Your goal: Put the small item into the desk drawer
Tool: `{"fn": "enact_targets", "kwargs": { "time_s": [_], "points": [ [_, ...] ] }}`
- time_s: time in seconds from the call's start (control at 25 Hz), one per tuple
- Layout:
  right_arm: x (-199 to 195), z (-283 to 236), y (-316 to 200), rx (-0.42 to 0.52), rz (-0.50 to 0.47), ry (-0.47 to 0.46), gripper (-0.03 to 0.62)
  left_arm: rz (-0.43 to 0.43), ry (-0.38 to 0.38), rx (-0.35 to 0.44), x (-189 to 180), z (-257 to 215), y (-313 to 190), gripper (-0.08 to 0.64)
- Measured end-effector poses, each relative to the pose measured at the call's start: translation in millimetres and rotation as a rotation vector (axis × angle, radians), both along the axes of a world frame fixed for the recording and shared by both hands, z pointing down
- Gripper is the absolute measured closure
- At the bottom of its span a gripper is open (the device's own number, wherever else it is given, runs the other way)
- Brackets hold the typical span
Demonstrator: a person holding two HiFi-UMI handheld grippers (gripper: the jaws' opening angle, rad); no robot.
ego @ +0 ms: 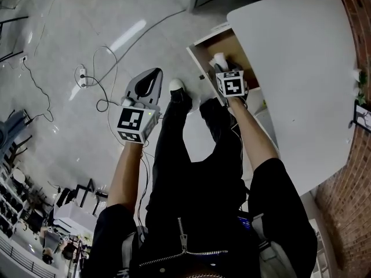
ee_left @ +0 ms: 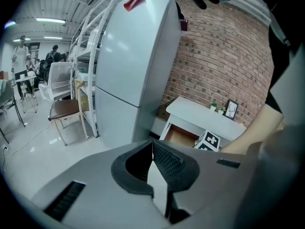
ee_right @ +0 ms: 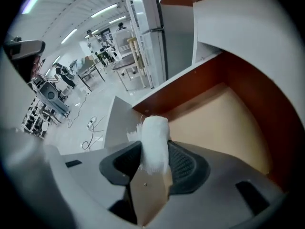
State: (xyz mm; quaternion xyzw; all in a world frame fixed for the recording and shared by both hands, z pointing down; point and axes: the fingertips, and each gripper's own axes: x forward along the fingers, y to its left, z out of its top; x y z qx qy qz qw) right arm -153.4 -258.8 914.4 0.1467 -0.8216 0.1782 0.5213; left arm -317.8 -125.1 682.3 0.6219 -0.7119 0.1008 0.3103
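Note:
My right gripper [ego: 222, 69] hangs over the open desk drawer [ego: 233, 52], shut on a small white fibrous roll [ego: 218, 58]. In the right gripper view the roll [ee_right: 155, 137] stands upright, pinched between the dark ribbed pads [ee_right: 183, 163] of that gripper [ee_right: 153, 152], with the drawer's tan wooden bottom [ee_right: 228, 123] right below and ahead. My left gripper [ego: 144, 91] is held out over the floor, left of the drawer. In its own view the left gripper [ee_left: 152, 149] has its jaws together with nothing between them.
The white desk top [ego: 301, 80] stretches right of the drawer, with a small picture frame [ego: 362, 116] at its far edge by the brick wall. The person's legs and a shoe [ego: 177, 88] stand between the grippers. A power strip with cables [ego: 83, 77] lies on the floor. A tall refrigerator [ee_left: 138, 56] and a chair [ee_left: 64, 109] stand ahead of the left gripper.

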Motion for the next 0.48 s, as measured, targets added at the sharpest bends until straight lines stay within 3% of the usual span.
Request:
{"fn": "enact_targets", "kwargs": {
  "time_s": [0.48],
  "points": [
    [9.1,64.7,-9.4,-0.061,0.0,0.108,0.42,-0.05,0.001,-0.038,-7.4,23.2,24.0,0.538]
  ]
}}
